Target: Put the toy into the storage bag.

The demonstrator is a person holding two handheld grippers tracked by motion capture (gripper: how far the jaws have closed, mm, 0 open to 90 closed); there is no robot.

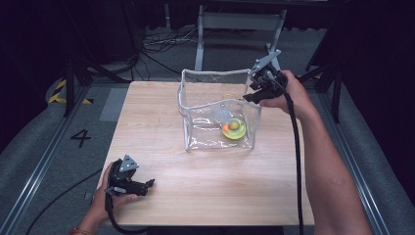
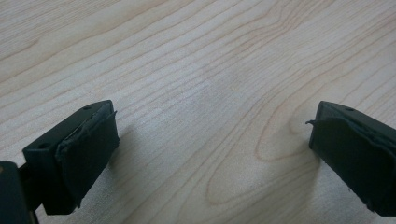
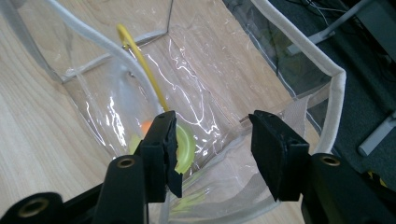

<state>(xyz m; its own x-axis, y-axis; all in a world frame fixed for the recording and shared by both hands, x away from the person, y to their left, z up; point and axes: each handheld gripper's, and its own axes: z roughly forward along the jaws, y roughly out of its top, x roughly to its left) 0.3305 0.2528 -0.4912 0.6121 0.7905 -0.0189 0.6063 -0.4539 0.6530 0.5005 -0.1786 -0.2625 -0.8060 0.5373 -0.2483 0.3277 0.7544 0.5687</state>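
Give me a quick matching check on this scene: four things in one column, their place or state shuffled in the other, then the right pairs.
Things:
1. clear bag
2. yellow-green ring
3. left gripper
4. right gripper

Places or states:
A. lies inside, on the bottom, with an orange ball and a green ball
B. low over bare wood at the near left corner of the table, jaws wide apart
C. stands open-topped at the middle of the table
D. at the bag's right rim, jaws apart, nothing between them

Pairs: 1-C, 2-A, 3-B, 4-D

Clear pouch (image 1: 215, 128) upright mid-table, open-topped, holding yellow ring (image 1: 235, 130).
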